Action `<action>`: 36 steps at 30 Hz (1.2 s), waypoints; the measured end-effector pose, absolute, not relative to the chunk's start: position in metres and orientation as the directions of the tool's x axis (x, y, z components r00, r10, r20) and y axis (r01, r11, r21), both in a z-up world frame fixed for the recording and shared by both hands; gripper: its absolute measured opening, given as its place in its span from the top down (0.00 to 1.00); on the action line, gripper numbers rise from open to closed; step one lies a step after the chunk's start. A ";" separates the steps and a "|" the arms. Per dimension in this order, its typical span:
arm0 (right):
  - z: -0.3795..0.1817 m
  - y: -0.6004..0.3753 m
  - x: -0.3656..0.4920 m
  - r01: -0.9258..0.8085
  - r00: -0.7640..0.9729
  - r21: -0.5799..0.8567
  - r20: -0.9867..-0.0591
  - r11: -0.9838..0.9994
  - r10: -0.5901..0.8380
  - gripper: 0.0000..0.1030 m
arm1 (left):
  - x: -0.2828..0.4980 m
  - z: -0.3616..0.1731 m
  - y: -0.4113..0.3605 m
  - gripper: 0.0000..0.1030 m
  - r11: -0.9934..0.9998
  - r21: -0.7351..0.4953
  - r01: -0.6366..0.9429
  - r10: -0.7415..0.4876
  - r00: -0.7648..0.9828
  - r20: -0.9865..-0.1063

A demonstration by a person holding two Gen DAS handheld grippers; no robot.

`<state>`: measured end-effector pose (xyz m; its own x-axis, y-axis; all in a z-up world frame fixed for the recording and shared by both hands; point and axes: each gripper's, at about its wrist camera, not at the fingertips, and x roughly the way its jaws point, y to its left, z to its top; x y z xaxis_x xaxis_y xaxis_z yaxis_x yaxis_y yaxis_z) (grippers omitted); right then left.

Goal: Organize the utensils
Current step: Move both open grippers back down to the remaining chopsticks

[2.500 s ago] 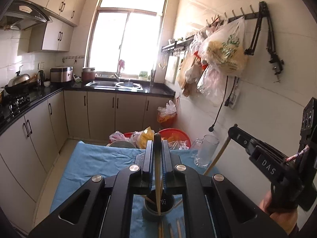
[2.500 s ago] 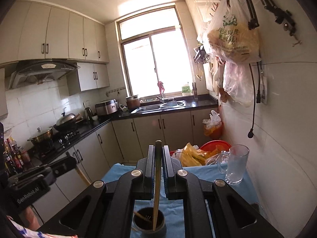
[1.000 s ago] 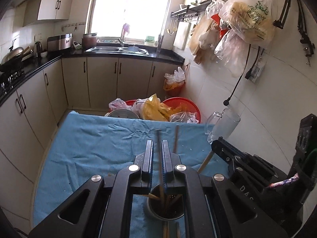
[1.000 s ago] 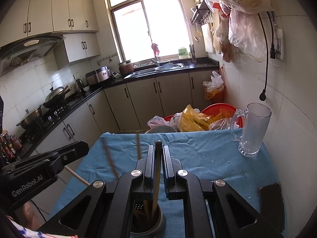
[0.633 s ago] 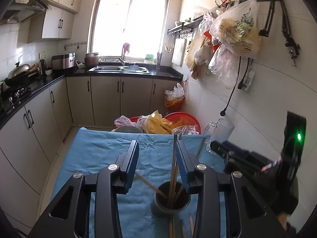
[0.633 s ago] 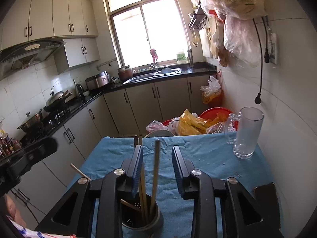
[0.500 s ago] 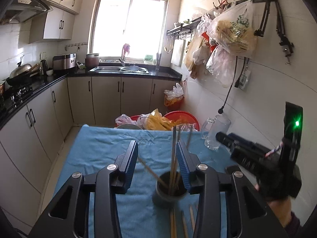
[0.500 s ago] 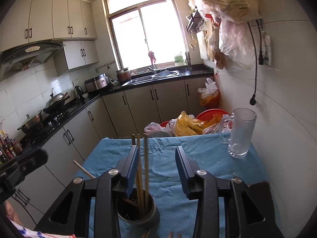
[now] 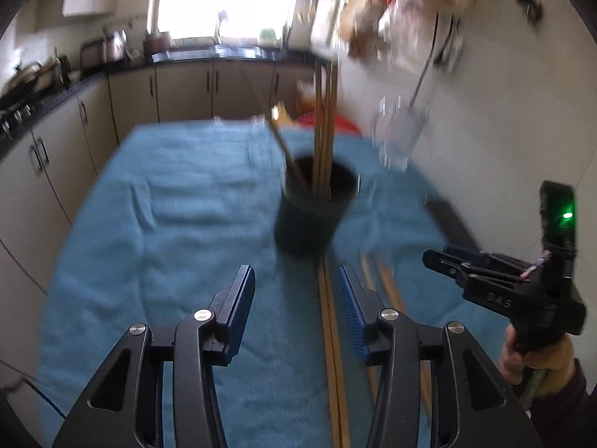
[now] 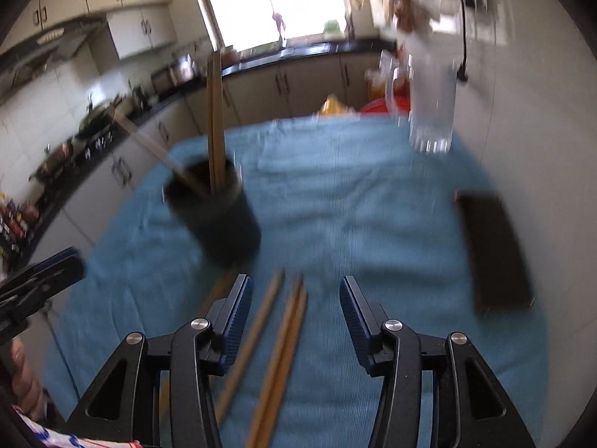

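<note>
A glass mug and a dark phone sit on the blue-clothed surface. The dark holder stands beyond loose chopsticks, which lie between the spread right gripper. The left gripper is spread too.

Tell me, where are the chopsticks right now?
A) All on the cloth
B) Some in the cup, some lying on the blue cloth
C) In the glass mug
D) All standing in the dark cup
B: several chopsticks stand in the cup, while others lie on the cloth.
</note>
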<state>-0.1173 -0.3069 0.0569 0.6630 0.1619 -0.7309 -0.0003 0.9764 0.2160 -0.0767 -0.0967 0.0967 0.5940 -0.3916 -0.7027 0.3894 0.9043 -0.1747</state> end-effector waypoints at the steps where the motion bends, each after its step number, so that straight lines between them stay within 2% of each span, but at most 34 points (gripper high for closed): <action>1: 0.050 -0.304 -0.120 -0.009 0.649 0.209 -0.742 0.978 0.165 0.59 | -0.075 0.086 -0.100 0.58 0.901 -0.179 0.396 -0.394 0.571 -0.720; 5: 0.031 -0.297 -0.131 -0.040 0.623 0.188 -0.763 0.981 0.172 0.61 | -0.071 0.050 -0.119 0.73 0.887 -0.159 0.433 -0.384 0.502 -0.775; 7: 0.025 -0.296 -0.133 -0.045 0.618 0.180 -0.768 0.983 0.169 0.61 | -0.068 0.040 -0.128 0.77 0.879 -0.153 0.452 -0.385 0.483 -0.787; 12: 0.013 -0.300 -0.135 -0.034 0.610 0.195 -0.773 0.980 0.175 0.61 | -0.059 0.026 -0.142 0.80 0.863 -0.168 0.476 -0.403 0.448 -0.798; 20: 0.009 -0.300 -0.133 -0.031 0.616 0.206 -0.767 0.978 0.181 0.61 | -0.049 0.018 -0.155 0.91 0.857 -0.143 0.495 -0.389 0.441 -0.809; 33: 0.009 -0.295 -0.134 -0.022 0.620 0.163 -0.772 0.986 0.141 0.61 | -0.043 0.018 -0.165 0.94 0.872 -0.087 0.483 -0.334 0.456 -0.825; 36: 0.009 -0.297 -0.134 -0.016 0.617 0.156 -0.775 0.988 0.132 0.66 | -0.042 0.018 -0.165 0.94 0.880 -0.087 0.467 -0.325 0.459 -0.827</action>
<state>-0.1339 -0.2969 0.0089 0.6175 0.1321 -0.7754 -0.0155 0.9876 0.1559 -0.0424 -0.1654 0.0181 0.4590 -0.3253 -0.8267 0.4670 0.8800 -0.0870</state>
